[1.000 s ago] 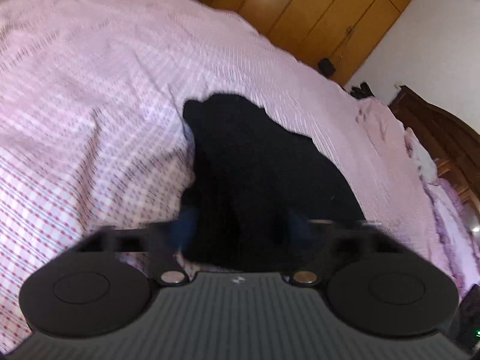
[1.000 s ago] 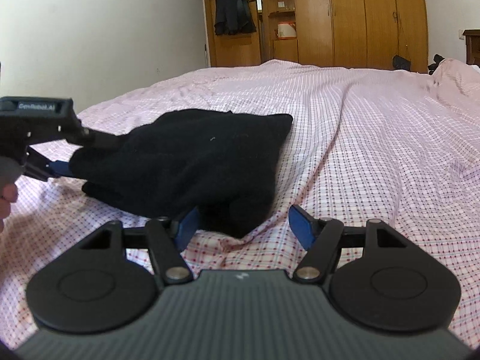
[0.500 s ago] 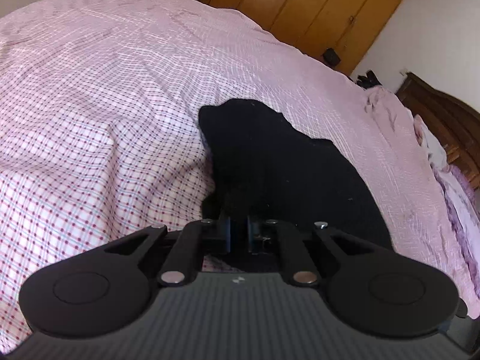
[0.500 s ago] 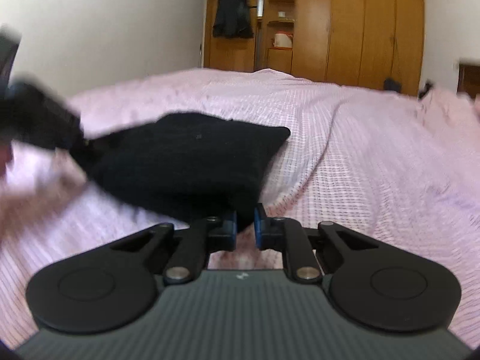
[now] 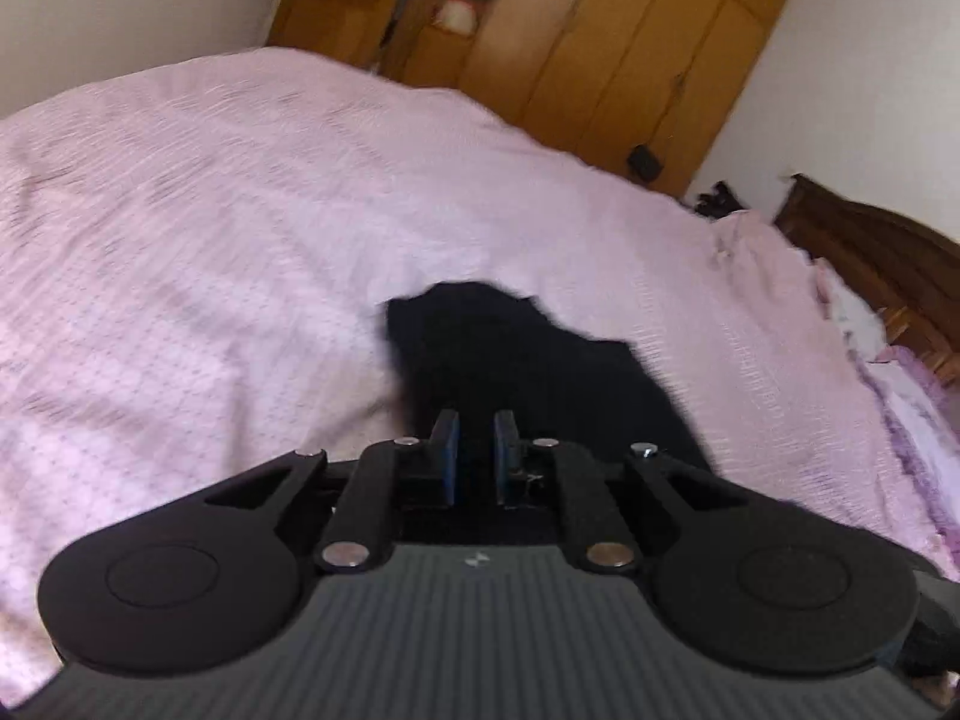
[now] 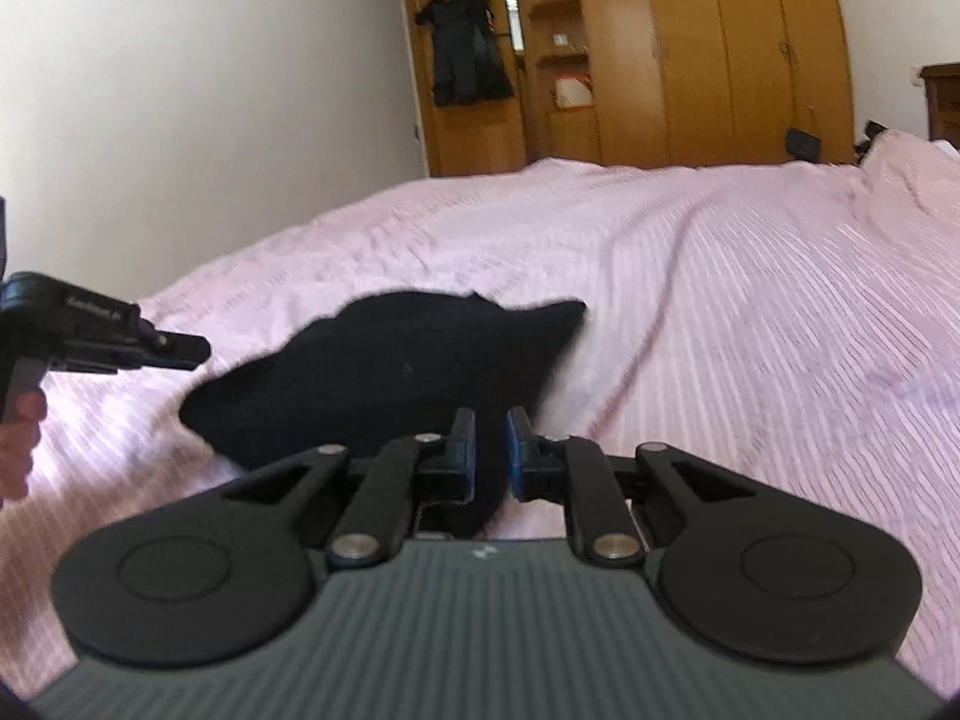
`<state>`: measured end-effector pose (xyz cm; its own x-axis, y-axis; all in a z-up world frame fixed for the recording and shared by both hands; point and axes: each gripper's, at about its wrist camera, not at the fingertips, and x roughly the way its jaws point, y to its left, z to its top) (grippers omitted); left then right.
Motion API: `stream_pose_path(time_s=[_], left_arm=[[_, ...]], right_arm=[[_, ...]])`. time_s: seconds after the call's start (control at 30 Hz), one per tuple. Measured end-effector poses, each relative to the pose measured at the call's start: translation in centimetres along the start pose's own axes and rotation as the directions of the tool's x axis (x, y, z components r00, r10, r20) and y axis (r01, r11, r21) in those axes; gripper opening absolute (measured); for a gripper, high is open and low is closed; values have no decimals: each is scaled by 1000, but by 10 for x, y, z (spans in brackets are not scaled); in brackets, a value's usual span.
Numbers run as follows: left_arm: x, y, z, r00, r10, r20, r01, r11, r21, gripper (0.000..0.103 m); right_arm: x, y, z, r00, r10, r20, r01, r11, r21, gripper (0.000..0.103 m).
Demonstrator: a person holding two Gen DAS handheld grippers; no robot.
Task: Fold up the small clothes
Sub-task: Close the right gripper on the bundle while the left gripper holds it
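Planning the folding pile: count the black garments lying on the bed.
1. The black garment lies on the pink bedspread, its near edge pinched by the right tongs and left tongs. More may lie outside the views.

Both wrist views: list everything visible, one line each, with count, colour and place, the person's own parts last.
Black garment: one, black, on the bed, near edge pinched by both grippers.
Bedspread: one, pink check, covering the bed.
Wardrobe: one, light wood, far wall.
Hanging clothes: dark, on the wardrobe.
Headboard: one, dark wood, right edge.
Left gripper: black, blue pads, shut on the garment.
Right gripper: same, shut on the garment.
Hand: one, left edge.
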<state>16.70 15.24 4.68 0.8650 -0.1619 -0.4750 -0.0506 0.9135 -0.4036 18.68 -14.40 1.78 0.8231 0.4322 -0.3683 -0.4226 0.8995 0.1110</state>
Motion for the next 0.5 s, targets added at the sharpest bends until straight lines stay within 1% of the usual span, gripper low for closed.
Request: stream_pose_path(time_s=[0.07,0.1,0.13,0.2,0.27,0.3,0.33,0.37,0.4,0.5], left_arm=[[9,-16,1,1000,-17,14,17,999,28,12],[17,-24,-1,1000,-20,7,20,998,61,12],[22,-29,-3,1000,-15,-9,16,997,81,12],[35,-33,-12,998,0,-68,7,995,104,12],[45,-30,-19,994,22,-111,-9,993,120,12],[48,-28,-22,992,34,-121,-19,992,129,12],[51,-25,-23,991,50,-126,-34,991,129,12],[53,-21,-23,990,52,-129,-37,993,116,12],[54,-18,-22,989,49,-136,-36,995,97,12],[54,-16,-24,990,57,-130,-44,994,102,12]], right_arm=[[21,-2,4,999,12,-35,-10,998,63,13],[30,-1,2,998,28,-51,-23,996,91,12],[36,7,-3,997,30,-71,-23,996,91,12],[48,27,-14,992,4,-122,-4,1000,-4,12],[53,39,-24,989,-36,-144,23,995,-96,11],[54,40,-28,988,-45,-148,29,993,-111,11],[54,37,-29,987,-41,-155,26,995,-95,10],[53,34,-29,987,-6,-162,-2,999,-47,9],[51,31,-30,985,8,-170,-13,999,-30,9],[43,30,-30,983,16,-181,-24,999,-41,9]])
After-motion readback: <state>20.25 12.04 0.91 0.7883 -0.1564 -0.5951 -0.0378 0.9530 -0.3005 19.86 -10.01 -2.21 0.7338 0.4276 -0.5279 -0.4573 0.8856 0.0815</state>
